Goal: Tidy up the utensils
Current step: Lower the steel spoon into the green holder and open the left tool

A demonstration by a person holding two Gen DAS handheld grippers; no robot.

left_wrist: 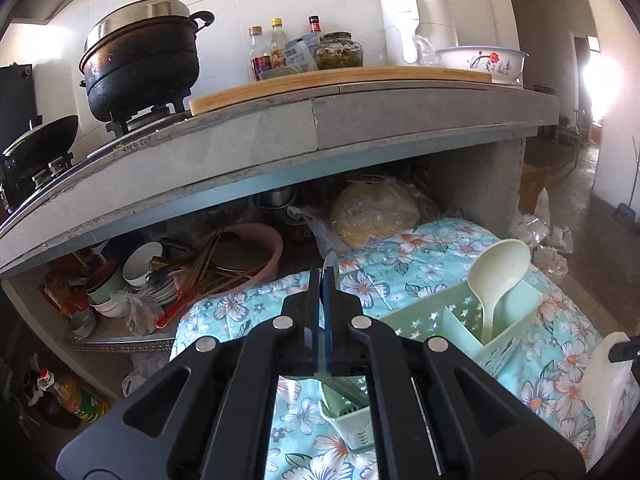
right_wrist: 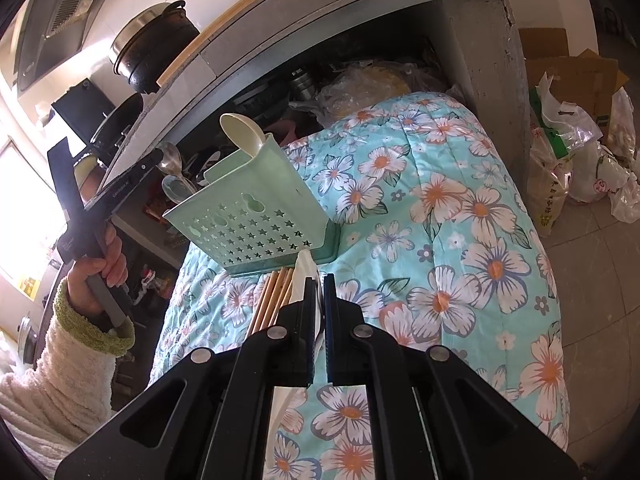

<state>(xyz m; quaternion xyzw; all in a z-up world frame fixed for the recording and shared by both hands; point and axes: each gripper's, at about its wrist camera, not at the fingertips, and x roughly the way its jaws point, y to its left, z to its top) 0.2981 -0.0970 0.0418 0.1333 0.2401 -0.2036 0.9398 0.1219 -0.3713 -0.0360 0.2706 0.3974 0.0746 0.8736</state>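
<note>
The task looks partly done. One pale cream plastic ladle (left_wrist: 494, 276) already stands bowl-up in a compartment of the mint-green plastic utensil caddy with star-shaped cut-outs (right_wrist: 248, 216), which sits on the turquoise floral quilted cover (right_wrist: 440, 208). Left to sort, by my reading: the utensil in each tool, and a bundle of light wooden chopsticks (right_wrist: 272, 300) lying loose on the cover.

The left gripper (left_wrist: 326, 304) is closed on a thin metal utensil handle (left_wrist: 331, 266), whose rounded tip pokes out just past the fingertips. In the right wrist view two metal spoon bowls (right_wrist: 172, 176) hang by that tool, so it may hold more than one; I cannot tell for certain. The caddy lies ahead and to the right of this gripper, near but not under it, and the ladle's compartment is on the far right side.

The right gripper (right_wrist: 318, 304) is clamped on a flat white plastic utensil (right_wrist: 306, 276), most likely a spoon or rice paddle. Its tip reaches forward to touch, or nearly touch, the caddy's base directly ahead. The chopsticks lie just left of these jaws, touching the caddy's lower edge.

A hand in a cream fleece sleeve with a green cuff (right_wrist: 80, 336) holds the left tool, well apart from the right.
</note>
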